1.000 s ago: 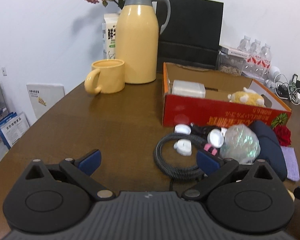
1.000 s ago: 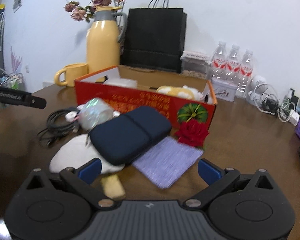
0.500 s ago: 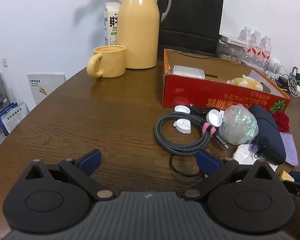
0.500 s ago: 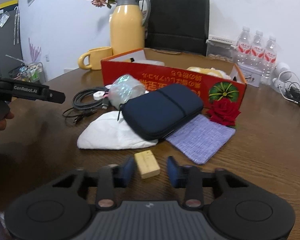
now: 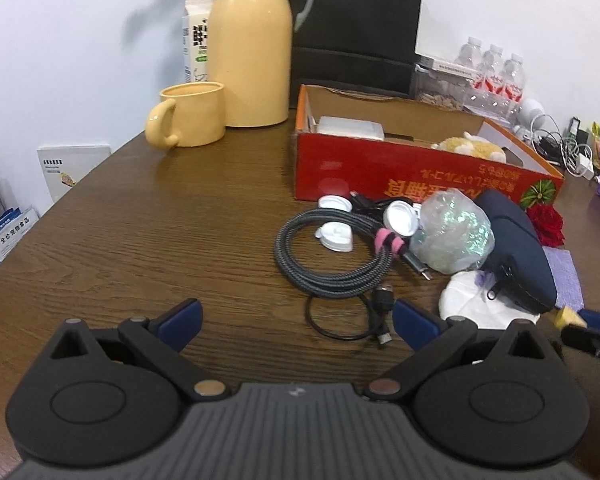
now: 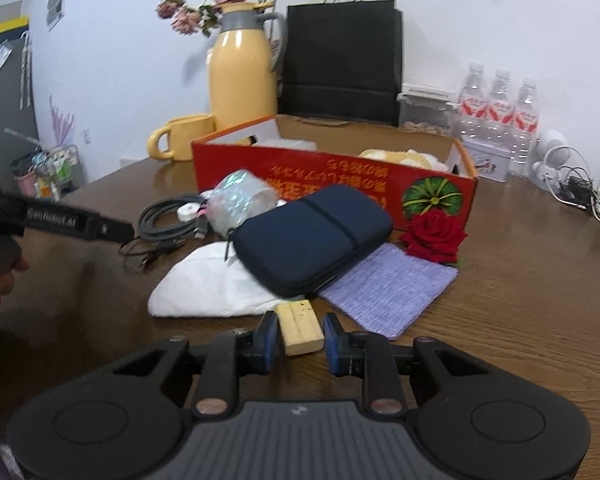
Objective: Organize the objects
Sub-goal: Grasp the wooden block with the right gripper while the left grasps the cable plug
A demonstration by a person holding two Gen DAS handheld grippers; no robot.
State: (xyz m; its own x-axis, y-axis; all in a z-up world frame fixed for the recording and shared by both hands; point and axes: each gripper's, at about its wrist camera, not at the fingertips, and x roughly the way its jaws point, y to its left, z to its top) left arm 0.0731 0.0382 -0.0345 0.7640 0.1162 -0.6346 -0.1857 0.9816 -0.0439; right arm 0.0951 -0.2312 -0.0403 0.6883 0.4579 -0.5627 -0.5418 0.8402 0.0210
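Two hand-held grippers work the desk (image 5: 148,216): nearest, the right hand-held gripper (image 6: 300,334) grasps a small wooden block (image 6: 299,328), presumably to box it, while the left hand-held gripper (image 5: 296,318) hangs spread wide, holding nothing, short of the coiled cable (image 5: 332,256). Beyond the navy pouch (image 6: 312,236), the red cardboard box (image 6: 332,184) holds a white packet (image 5: 350,128) and plush toy (image 5: 470,148).

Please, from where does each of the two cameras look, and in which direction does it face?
Left wrist: sits behind the open left gripper, facing across the table toward the coiled cable and red box.
Right wrist: sits behind the right gripper, shut on the wooden block, facing the navy pouch.
Shared: red box, cable, pouch, yellow jug.
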